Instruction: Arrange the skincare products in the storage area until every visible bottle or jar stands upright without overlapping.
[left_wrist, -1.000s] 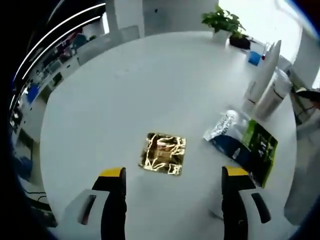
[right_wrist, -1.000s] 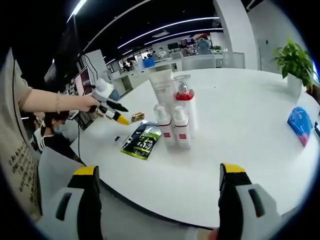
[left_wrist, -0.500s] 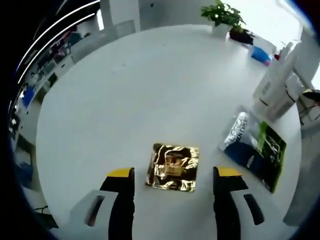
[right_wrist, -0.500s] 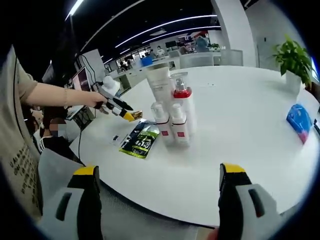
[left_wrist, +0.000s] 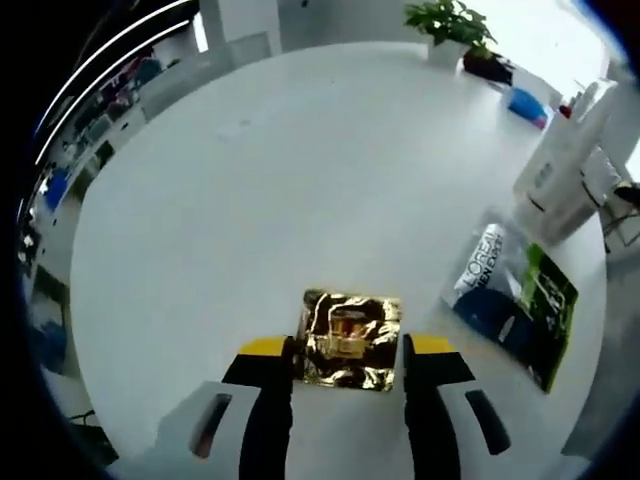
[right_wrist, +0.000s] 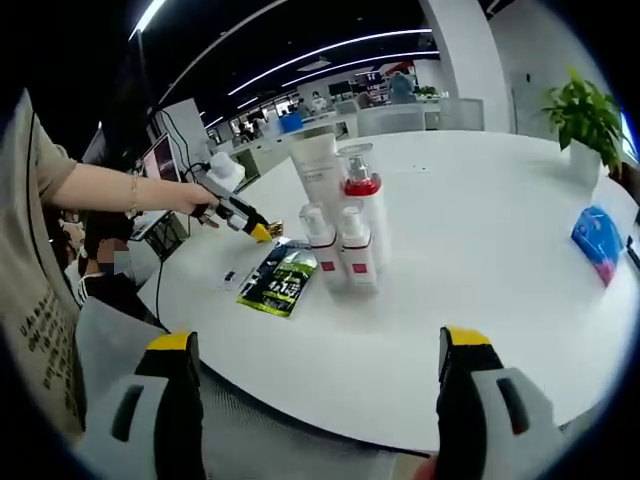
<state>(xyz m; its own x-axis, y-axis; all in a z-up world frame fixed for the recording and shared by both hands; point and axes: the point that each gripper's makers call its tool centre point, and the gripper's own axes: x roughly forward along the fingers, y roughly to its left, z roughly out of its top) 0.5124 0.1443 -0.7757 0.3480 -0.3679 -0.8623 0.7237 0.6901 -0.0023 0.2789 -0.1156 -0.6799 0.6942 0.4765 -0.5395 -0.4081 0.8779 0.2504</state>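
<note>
In the left gripper view the left gripper stands with its jaws apart on either side of a crumpled gold foil sachet lying flat on the round white table — whether the tips touch its edges is hard to tell, and the sachet's near edge is partly cut off between them. Right of it lie two flat packets — a white-and-blue one overlapped by a green-and-black one, long axes running near-to-far — beside upright white bottles. In the right gripper view the right gripper hangs wide open off the table's near edge, well apart from the standing cluster, where a red-collared pump bottle and a white tube probably hide more behind them.
</note>
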